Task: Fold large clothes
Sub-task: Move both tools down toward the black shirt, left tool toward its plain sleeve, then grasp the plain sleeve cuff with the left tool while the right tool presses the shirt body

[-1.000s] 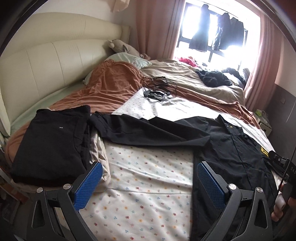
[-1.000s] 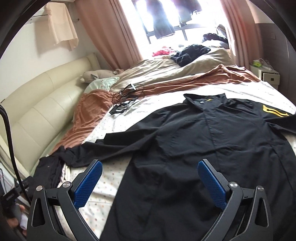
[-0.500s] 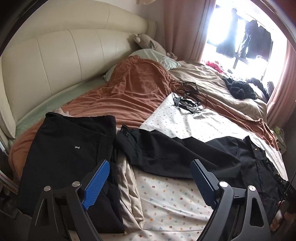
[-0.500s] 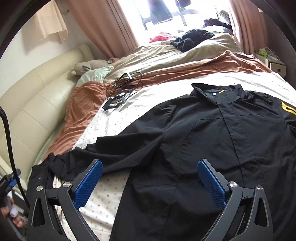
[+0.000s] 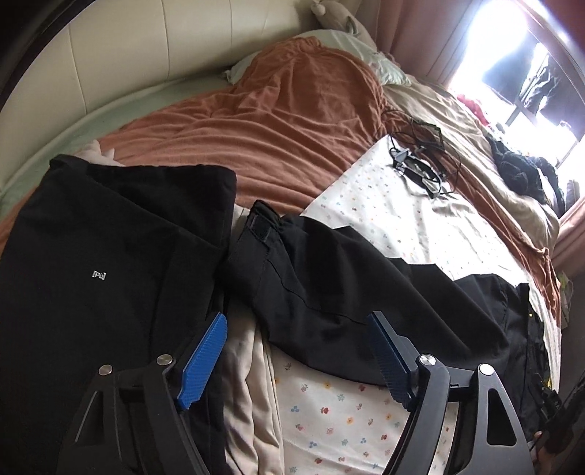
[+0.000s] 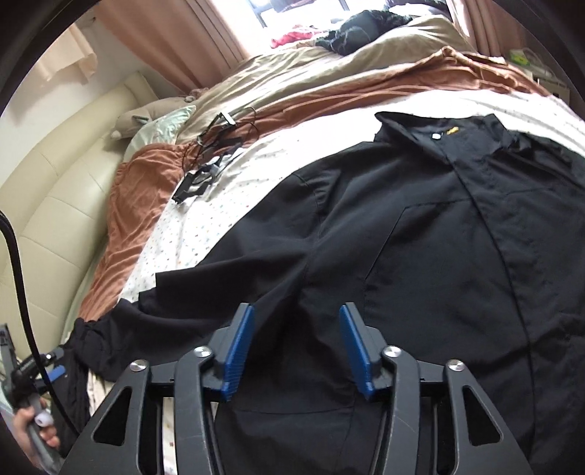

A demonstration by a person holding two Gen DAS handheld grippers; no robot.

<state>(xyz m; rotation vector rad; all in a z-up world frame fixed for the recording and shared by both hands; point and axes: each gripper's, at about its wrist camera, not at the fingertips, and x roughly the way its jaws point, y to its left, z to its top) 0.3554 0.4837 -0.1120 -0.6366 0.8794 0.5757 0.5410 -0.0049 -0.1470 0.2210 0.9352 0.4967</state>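
A large black shirt [image 6: 438, 237] lies spread face up on the flowered sheet [image 5: 347, 420], its collar toward the far side. Its long sleeve [image 5: 310, 285] stretches left and ends in a cuff [image 5: 259, 234] beside a folded black garment [image 5: 91, 274]. My left gripper [image 5: 298, 316] hovers low over the sleeve. Its jaws are closing with the sleeve cloth below and between them, and the pads are not touching it. My right gripper [image 6: 297, 307] hangs over the shirt's armpit area. Its jaws are also closing, about half wide, and the pads do not press the cloth.
A folded beige cloth [image 5: 248, 365] lies under the black stack. A brown blanket [image 5: 274, 128], a tangle of cables with a device [image 5: 420, 164] and a dark clothes pile [image 6: 358, 29] lie further back. The cream headboard [image 5: 146, 47] bounds the left. A hand [image 6: 33, 431] holds the other gripper.
Both grippers have come down closer to the shirt. The left one has swung left toward the sleeve's cuff end. Both pairs of jaws have narrowed, the right pair much more.
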